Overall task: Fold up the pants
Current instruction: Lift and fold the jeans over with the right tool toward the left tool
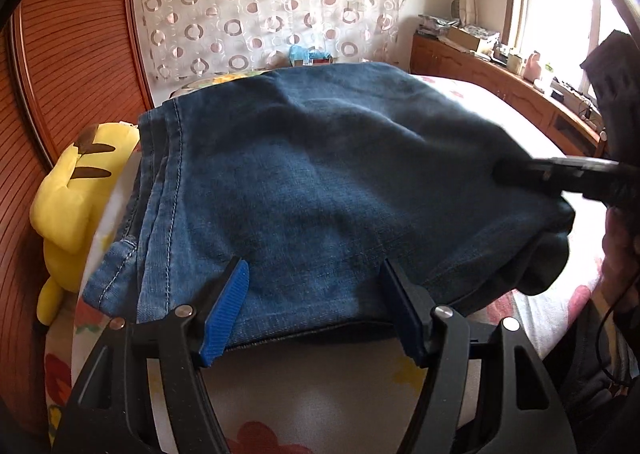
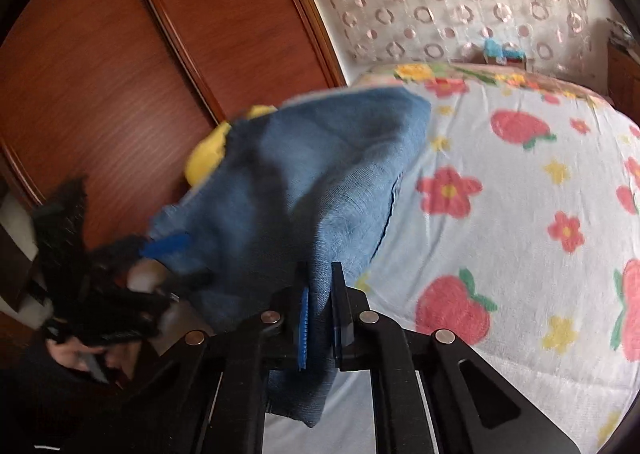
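Blue denim pants (image 1: pixel 304 182) lie folded in a thick stack on the flowered bed (image 1: pixel 304 406). My left gripper (image 1: pixel 316 282) is open, its blue-padded fingers (image 1: pixel 226 306) spread over the near hem without gripping it. My right gripper (image 2: pixel 322 314) is shut on the pants (image 2: pixel 304 182), pinching a fold of denim between its jaws and holding that end a little above the bed. In the left wrist view the right gripper (image 1: pixel 560 174) shows as a dark blurred shape at the right edge of the pants.
A yellow plush toy (image 1: pixel 76 190) lies at the bed's left edge against a red-brown wooden wardrobe (image 1: pixel 72 54). A patterned curtain (image 1: pixel 272 2) hangs behind. A cluttered wooden cabinet (image 1: pixel 500 70) runs under the window at right. The strawberry-print bedspread (image 2: pixel 500 194) stretches right of the pants.
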`<state>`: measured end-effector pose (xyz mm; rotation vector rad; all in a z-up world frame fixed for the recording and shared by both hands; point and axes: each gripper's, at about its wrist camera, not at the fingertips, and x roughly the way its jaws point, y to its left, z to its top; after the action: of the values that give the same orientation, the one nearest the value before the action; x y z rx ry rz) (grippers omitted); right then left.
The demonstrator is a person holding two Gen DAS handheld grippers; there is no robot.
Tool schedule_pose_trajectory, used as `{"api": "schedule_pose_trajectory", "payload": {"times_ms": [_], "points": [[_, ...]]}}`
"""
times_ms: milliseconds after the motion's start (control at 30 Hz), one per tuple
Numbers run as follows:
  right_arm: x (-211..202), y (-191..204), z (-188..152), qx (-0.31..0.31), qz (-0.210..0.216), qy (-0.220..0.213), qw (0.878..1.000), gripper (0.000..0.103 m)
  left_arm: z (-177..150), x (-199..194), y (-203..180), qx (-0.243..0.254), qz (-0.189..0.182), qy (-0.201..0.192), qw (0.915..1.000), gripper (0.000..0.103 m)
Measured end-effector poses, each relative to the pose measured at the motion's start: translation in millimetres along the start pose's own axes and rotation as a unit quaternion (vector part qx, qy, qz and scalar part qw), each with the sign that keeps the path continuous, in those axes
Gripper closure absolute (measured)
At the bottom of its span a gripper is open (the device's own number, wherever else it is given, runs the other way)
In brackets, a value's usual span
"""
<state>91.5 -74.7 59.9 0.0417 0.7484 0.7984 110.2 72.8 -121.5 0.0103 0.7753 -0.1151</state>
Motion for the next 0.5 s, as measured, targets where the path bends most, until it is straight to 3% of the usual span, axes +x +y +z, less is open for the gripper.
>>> {"api": "schedule_pose_trajectory", "payload": {"times_ms": [200,500], "points": [[-10,32,18,-0.038,0.010,-0.012,0.999,0.095,10,-36,24,-0.041,-0.011,-0.027,0.9987,0.034],[18,93,54,-0.095,0.062,-0.012,0.993,0.096,39,-116,65,-0.053,0.037,-0.089,0.9939,0.034]]}}
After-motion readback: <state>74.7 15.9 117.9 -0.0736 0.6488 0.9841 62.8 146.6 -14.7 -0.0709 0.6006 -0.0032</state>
